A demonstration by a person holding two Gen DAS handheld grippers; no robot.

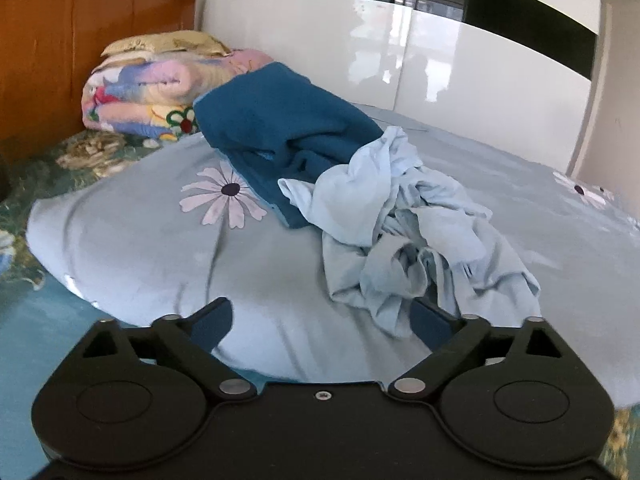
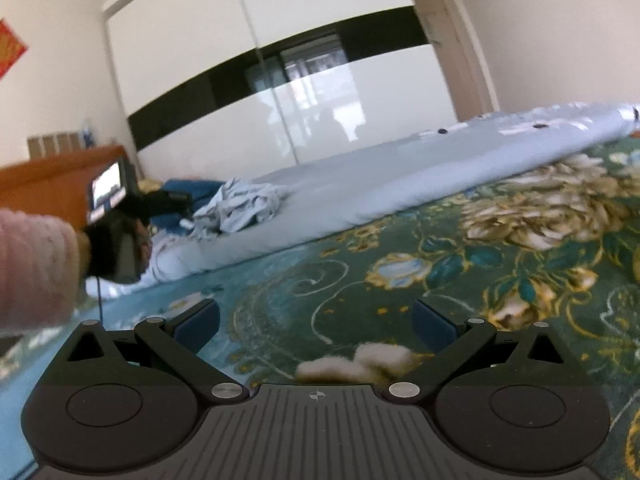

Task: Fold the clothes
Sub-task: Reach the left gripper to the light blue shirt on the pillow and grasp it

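**Crumpled garment lay just ahead of the open left gripper**

The left gripper (image 1: pixel 322 320) hovered with its jaws spread wide and nothing between them; the pale blue garment (image 1: pixel 416 236) lay in a crumpled heap on the light blue quilt (image 1: pixel 140 248), just in front of the gripper and toward its right finger, whose blue pad (image 1: pixel 430 320) sat at the heap's near edge, though contact could not be told; a dark blue garment (image 1: pixel 288 132) lay behind the pale one, partly under it, and a rolled floral blanket (image 1: pixel 148 96) sat farther back beside an orange wooden headboard (image 1: pixel 80 40).

The right gripper (image 2: pixel 316 324) was likewise wide open and empty, held low over the green floral bedspread (image 2: pixel 440 264); from its view the pale blue garment (image 2: pixel 240 208) was well apart, up and to the left on the quilt (image 2: pixel 400 176); the left gripper (image 2: pixel 168 200) reached toward that heap, held by a hand (image 2: pixel 116 248) with a pink sleeve (image 2: pixel 36 264) behind it; a glossy white wardrobe (image 2: pixel 360 112) stood beyond the bed.
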